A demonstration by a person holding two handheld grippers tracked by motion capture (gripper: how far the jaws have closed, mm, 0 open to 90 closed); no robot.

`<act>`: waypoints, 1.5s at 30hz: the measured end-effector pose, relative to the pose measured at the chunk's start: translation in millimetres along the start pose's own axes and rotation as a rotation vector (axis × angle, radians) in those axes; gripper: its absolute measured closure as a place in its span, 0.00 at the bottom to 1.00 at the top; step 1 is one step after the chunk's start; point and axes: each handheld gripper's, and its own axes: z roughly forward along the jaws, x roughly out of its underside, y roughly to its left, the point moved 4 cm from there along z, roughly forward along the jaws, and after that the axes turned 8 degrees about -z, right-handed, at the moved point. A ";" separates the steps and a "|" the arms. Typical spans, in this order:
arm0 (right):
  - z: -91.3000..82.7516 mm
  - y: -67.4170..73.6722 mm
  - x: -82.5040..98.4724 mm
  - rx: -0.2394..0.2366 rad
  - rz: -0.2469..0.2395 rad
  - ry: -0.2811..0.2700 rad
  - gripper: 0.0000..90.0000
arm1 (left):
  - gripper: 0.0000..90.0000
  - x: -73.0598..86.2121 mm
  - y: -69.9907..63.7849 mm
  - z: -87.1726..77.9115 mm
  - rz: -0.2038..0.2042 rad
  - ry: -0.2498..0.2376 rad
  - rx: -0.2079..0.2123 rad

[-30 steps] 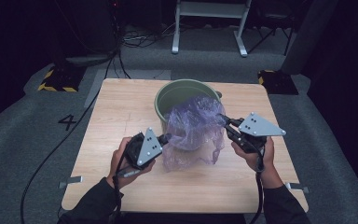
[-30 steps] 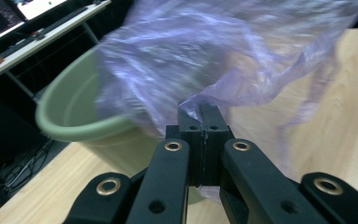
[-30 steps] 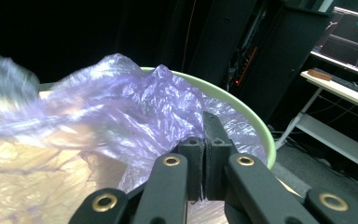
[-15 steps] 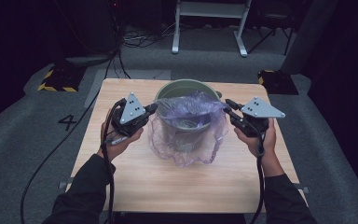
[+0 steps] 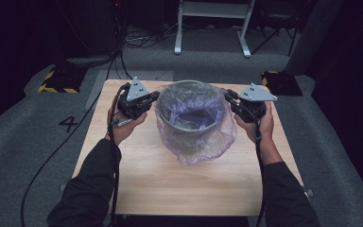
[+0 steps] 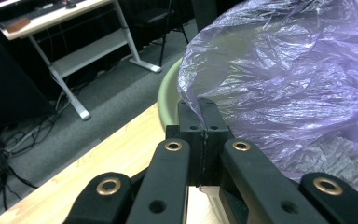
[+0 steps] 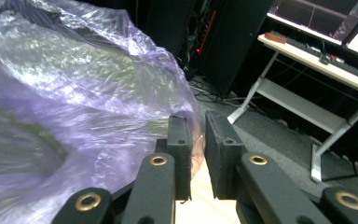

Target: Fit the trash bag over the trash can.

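Observation:
A green bucket (image 5: 189,83) stands on the wooden table (image 5: 170,189), with a thin purple plastic bag (image 5: 208,151) spread over its mouth and hanging down its near side. My left gripper (image 5: 155,96) is at the bucket's left rim, shut on the bag's edge; in the left gripper view its jaws (image 6: 206,105) meet on the film beside the green rim (image 6: 167,100). My right gripper (image 5: 228,96) is at the right rim. Its jaws (image 7: 198,123) have just been closing a little; a narrow gap shows, and the bag's edge (image 7: 121,93) runs into it.
A white desk frame (image 5: 212,23) stands on the grey floor beyond the table. Yellow-and-black blocks sit at the far left (image 5: 56,80) and far right (image 5: 279,78) corners. Cables trail over the floor at the left (image 5: 56,156).
Both grippers moved away from me and apart, from in front of the bucket to its two sides. The bunched bag is now stretched open over the bucket's mouth.

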 end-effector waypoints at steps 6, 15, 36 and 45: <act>15.9 -9.4 5.7 0.030 0.013 0.033 0.89 | 1.00 3.8 20.3 13.9 -0.056 0.015 -0.002; 45.0 -17.8 22.4 0.018 0.062 0.095 0.98 | 1.00 17.3 36.0 40.5 -0.106 0.061 -0.024; 72.9 -18.6 64.7 -0.122 0.229 0.138 1.00 | 1.00 55.9 49.9 76.7 -0.286 0.088 0.082; 85.3 -12.9 72.0 -0.157 0.283 0.145 1.00 | 1.00 66.1 43.4 97.5 -0.309 0.148 0.126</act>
